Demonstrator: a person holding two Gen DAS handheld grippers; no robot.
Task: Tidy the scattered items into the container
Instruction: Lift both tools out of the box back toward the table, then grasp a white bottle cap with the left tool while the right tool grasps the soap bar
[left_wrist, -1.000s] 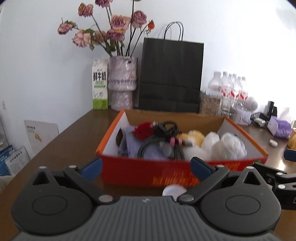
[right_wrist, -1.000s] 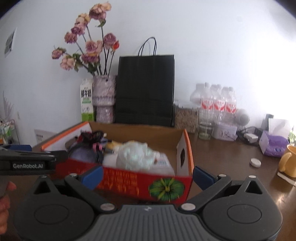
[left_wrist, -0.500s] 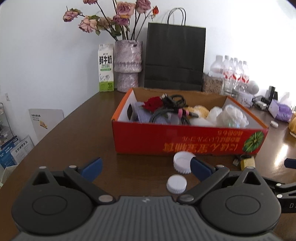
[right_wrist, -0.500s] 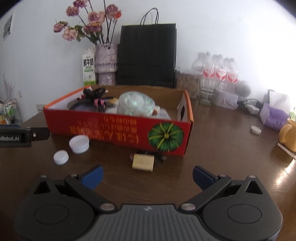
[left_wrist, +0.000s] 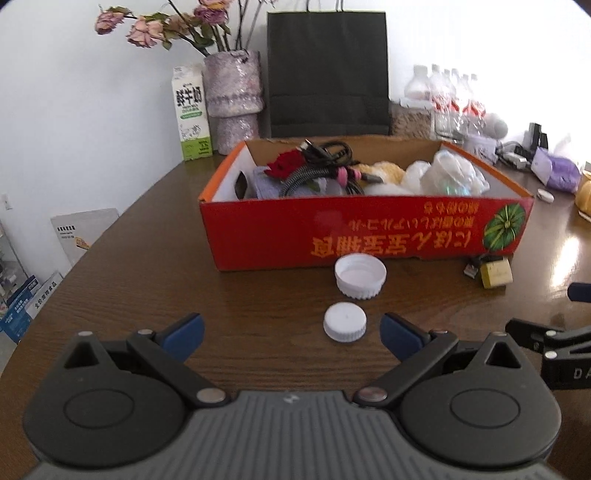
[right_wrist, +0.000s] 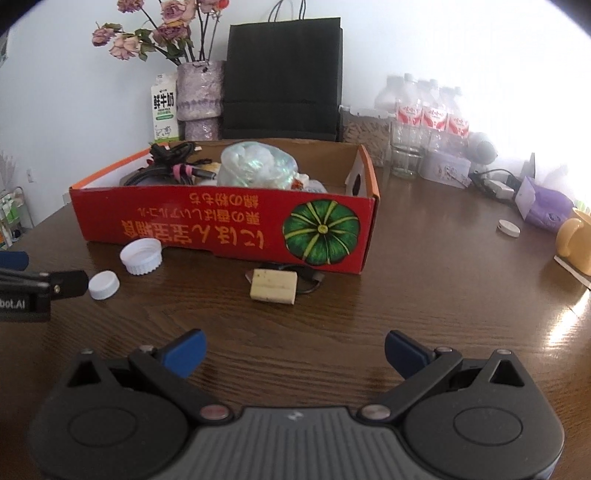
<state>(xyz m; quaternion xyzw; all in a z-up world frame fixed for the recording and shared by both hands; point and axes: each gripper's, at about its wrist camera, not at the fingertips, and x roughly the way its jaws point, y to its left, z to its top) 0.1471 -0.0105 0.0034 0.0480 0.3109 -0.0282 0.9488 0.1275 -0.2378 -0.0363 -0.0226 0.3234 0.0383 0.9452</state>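
Note:
A red cardboard box (left_wrist: 295, 229) (right_wrist: 177, 218) stands mid-table, filled with cables, a red flower, plush and plastic bags. In front of it lie a large white cap (left_wrist: 360, 276) (right_wrist: 141, 256), a small white cap (left_wrist: 345, 321) (right_wrist: 103, 284) and a beige block (left_wrist: 496, 272) (right_wrist: 273, 285) with a dark cable beside it. My left gripper (left_wrist: 291, 334) is open just short of the small cap, nothing between its fingers. My right gripper (right_wrist: 294, 350) is open and empty, some way in front of the beige block.
Behind the box stand a milk carton (left_wrist: 191, 112), a flower vase (left_wrist: 234, 99), a black paper bag (left_wrist: 328, 70) and water bottles (right_wrist: 428, 110). At the right are a purple tissue pack (right_wrist: 546, 206), a yellow mug (right_wrist: 576, 243) and a small white disc (right_wrist: 509, 227).
Both grippers have pulled back from the box and tilted down, bringing the caps and the beige block on the table into view. Both stay open.

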